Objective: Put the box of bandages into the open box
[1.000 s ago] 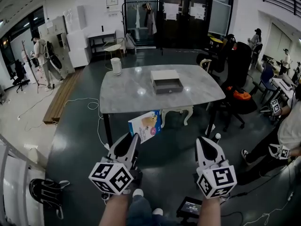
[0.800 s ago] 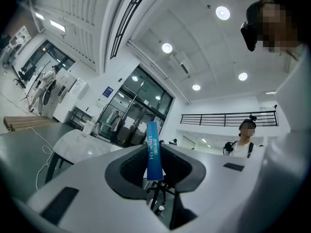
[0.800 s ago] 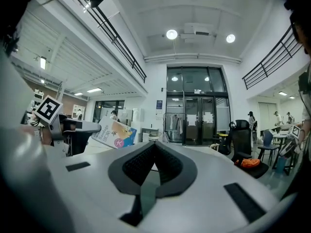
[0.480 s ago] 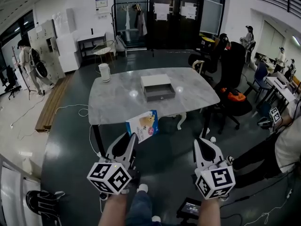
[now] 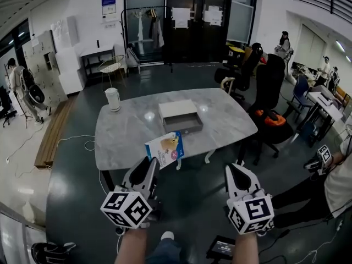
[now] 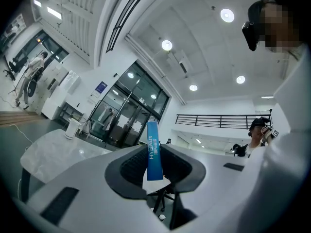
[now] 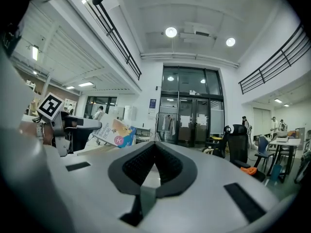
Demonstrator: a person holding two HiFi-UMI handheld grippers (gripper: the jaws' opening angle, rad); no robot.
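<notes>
Walking up to the tabletop [image 5: 124, 139], step by step. Shows it bigger and lower in the head view than a moment ago. Brings the open box [image 5: 184, 127] nearer too. Not reaching in yet, just coming close.

Still pinching the box of bandages [image 5: 165, 149] in the fingers of the left gripper [image 5: 153, 163], with the same tight hold as before. Shows it edge-on in the left gripper view, thin and blue, squeezed from both sides by the dark pads. Holds it up in the air, tipped a bit. Now in front of the near edge of the tabletop, not down below that edge like a moment ago. Not in the open box yet, and well apart from it.

Nothing in the right gripper [image 5: 233, 169]. Keeps its fingers pressed together at the tips, with only the room past them. Just rides along beside the left one.

Near the middle of the tabletop: the open box, open side up, with nothing to see inside from here. Far off by the back left corner: a white jug [image 5: 113, 99]. Over on the right: a black chair [image 5: 269, 78]. Both out of the way.

Good news for the job so far: bandages safe in the grip, way ahead clear. Probably needs a few more steps, then a lift over the open box and a let-go.
</notes>
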